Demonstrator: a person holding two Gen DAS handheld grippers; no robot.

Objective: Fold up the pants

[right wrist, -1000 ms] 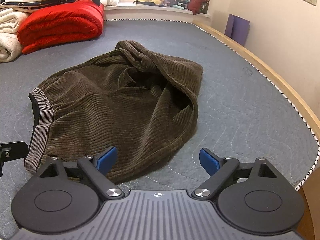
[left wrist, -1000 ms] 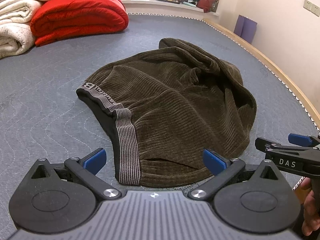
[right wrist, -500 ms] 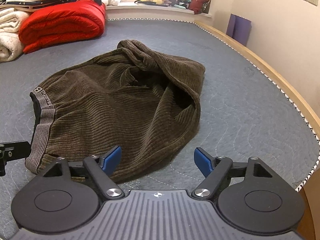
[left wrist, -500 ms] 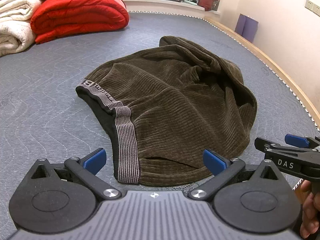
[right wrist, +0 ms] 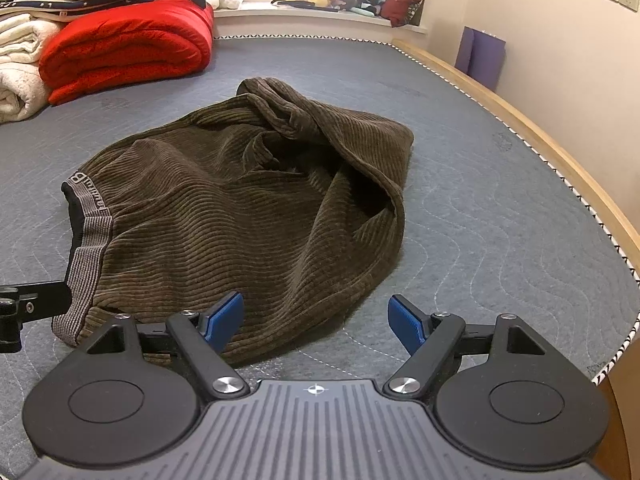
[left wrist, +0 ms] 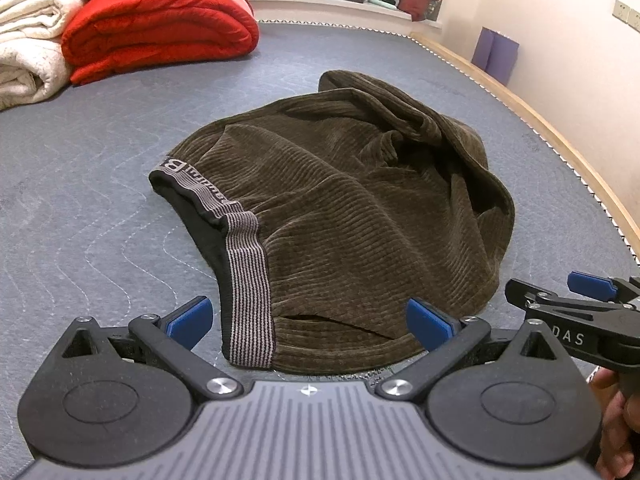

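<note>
pants [left wrist: 360, 216]: brown corduroy, crumpled in a heap on the grey mattress [left wrist: 80, 200], striped waistband [left wrist: 248, 264] at the near left | left gripper [left wrist: 308, 316]: fingers spread, hovering at the near edge by the waistband, gripping nothing | right gripper [right wrist: 316, 316]: fingers spread, over the near right edge, nothing pinched | red blanket [left wrist: 160, 28]: well apart, far left
</note>
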